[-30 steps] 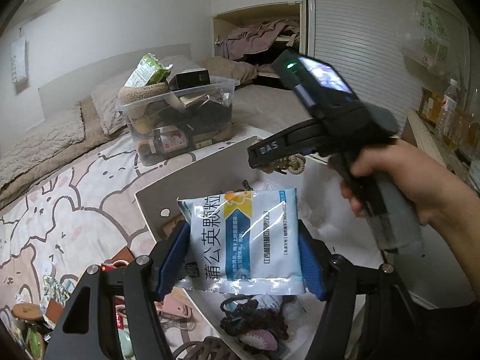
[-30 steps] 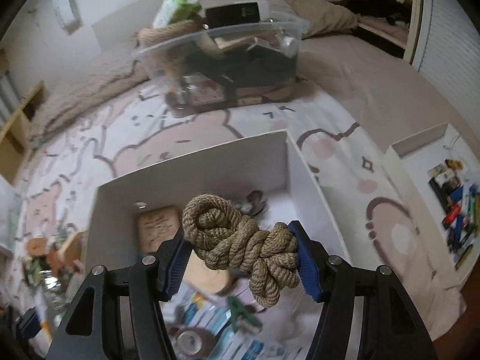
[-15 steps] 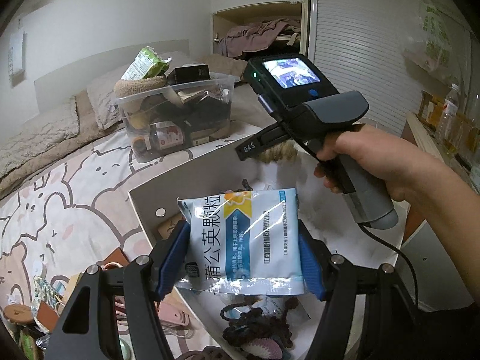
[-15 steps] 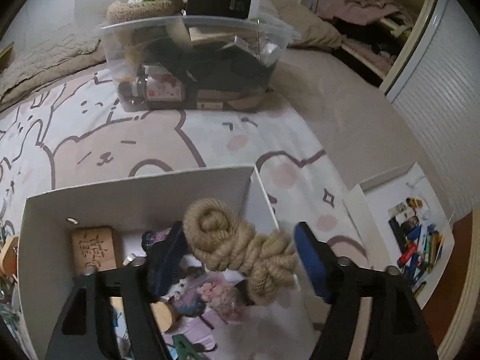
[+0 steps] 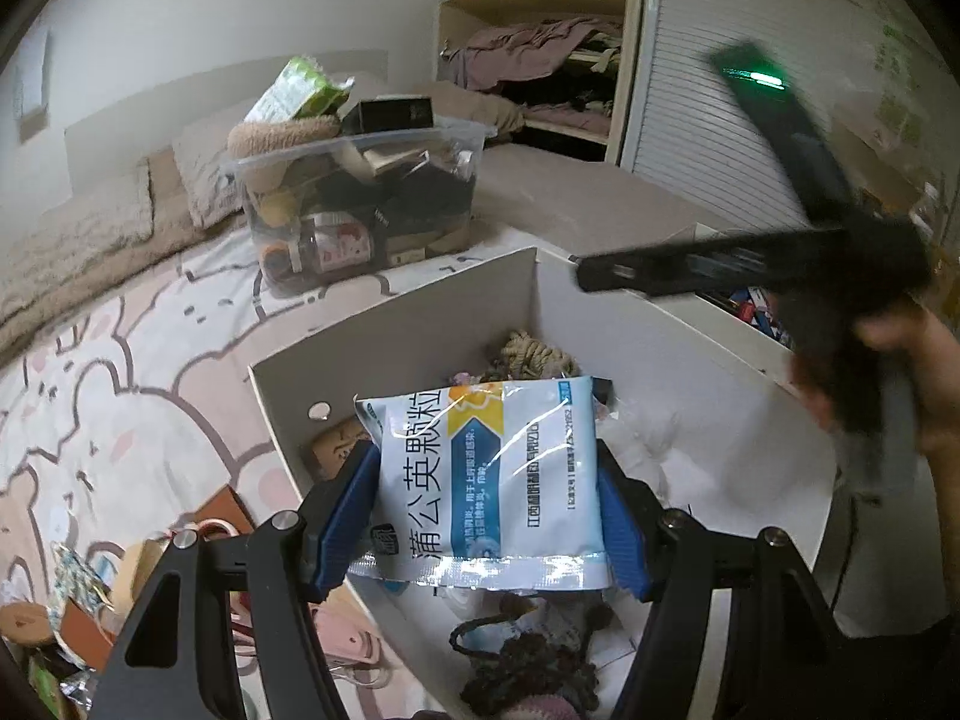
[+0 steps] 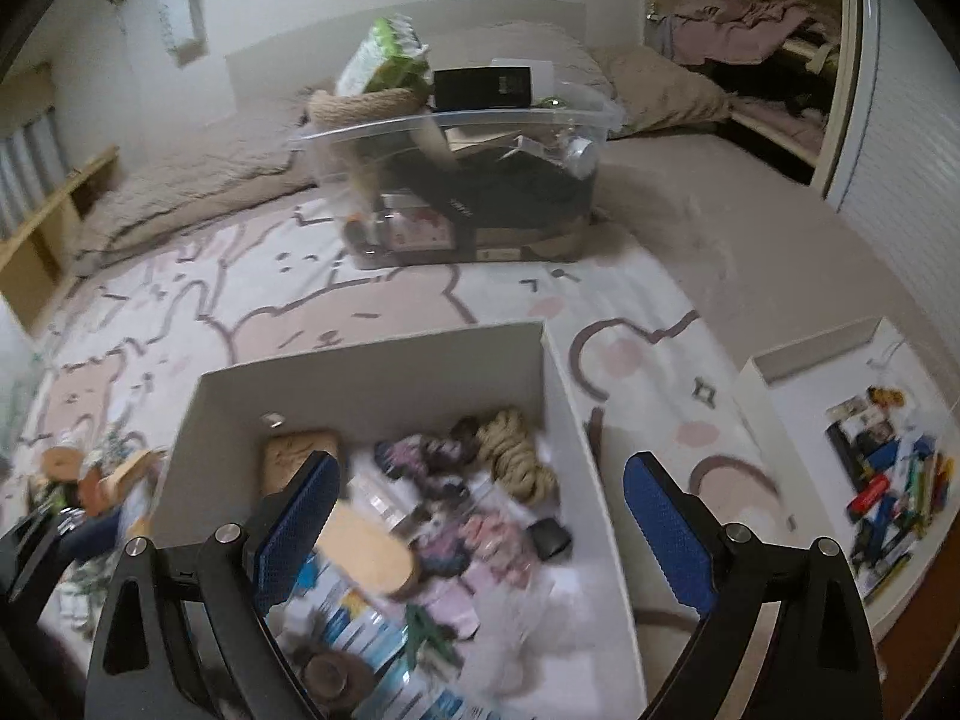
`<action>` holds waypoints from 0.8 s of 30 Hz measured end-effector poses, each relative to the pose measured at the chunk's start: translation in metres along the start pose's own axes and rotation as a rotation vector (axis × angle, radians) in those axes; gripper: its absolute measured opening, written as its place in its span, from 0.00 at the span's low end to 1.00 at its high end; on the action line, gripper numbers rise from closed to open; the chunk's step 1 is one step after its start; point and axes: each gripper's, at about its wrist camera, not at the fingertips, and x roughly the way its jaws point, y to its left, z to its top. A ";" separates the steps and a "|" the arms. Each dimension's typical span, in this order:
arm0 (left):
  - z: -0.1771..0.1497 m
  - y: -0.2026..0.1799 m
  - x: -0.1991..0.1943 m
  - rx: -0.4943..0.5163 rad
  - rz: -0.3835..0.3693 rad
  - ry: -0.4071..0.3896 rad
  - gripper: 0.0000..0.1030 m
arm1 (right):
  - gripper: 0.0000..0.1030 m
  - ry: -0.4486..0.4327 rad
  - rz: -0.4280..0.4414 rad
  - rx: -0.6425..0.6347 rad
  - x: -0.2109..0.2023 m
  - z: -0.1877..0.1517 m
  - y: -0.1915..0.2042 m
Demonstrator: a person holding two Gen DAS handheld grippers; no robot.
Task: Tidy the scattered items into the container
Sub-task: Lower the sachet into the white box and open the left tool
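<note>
My left gripper (image 5: pixel 486 516) is shut on a light blue and white medicine sachet (image 5: pixel 486 474) and holds it over the white box (image 5: pixel 420 312). My right gripper (image 6: pixel 480 516) is open and empty above the same white box (image 6: pixel 372 366). The tan rope bundle (image 6: pixel 516 456) lies inside the box near its far right corner, and shows in the left wrist view (image 5: pixel 531 354) behind the sachet. The right hand-held gripper body (image 5: pixel 780 264) is blurred at the right of the left wrist view.
A clear plastic bin (image 6: pixel 474 180) full of items stands on the bed behind the box. A second white tray (image 6: pixel 882 462) with pens and small things lies at the right. Scattered items (image 5: pixel 78 600) lie left of the box on the patterned sheet.
My right gripper opened and let go of the rope bundle, which now lies in the box; the gripper then rose and pulled back. My left gripper still holds the sachet.
</note>
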 end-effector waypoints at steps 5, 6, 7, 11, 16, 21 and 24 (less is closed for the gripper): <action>0.008 0.004 0.017 -0.047 -0.019 0.039 0.67 | 0.93 -0.009 0.068 0.008 -0.014 -0.016 -0.006; 0.010 0.005 0.021 -0.064 -0.026 0.050 0.67 | 0.93 -0.015 0.077 0.007 -0.018 -0.019 -0.005; 0.012 0.006 0.025 -0.075 -0.026 0.060 0.67 | 0.93 -0.024 0.089 0.005 -0.021 -0.022 -0.006; 0.023 0.003 0.045 -0.068 0.013 0.116 0.67 | 0.93 -0.042 0.135 0.007 -0.031 -0.033 -0.008; 0.032 0.001 0.070 -0.067 0.037 0.202 0.68 | 0.93 -0.053 0.157 0.000 -0.032 -0.037 -0.010; 0.040 0.006 0.087 -0.092 0.101 0.250 0.68 | 0.93 -0.062 0.187 0.017 -0.035 -0.041 -0.015; 0.041 0.013 0.095 -0.122 0.154 0.269 0.68 | 0.93 -0.065 0.194 0.024 -0.037 -0.043 -0.019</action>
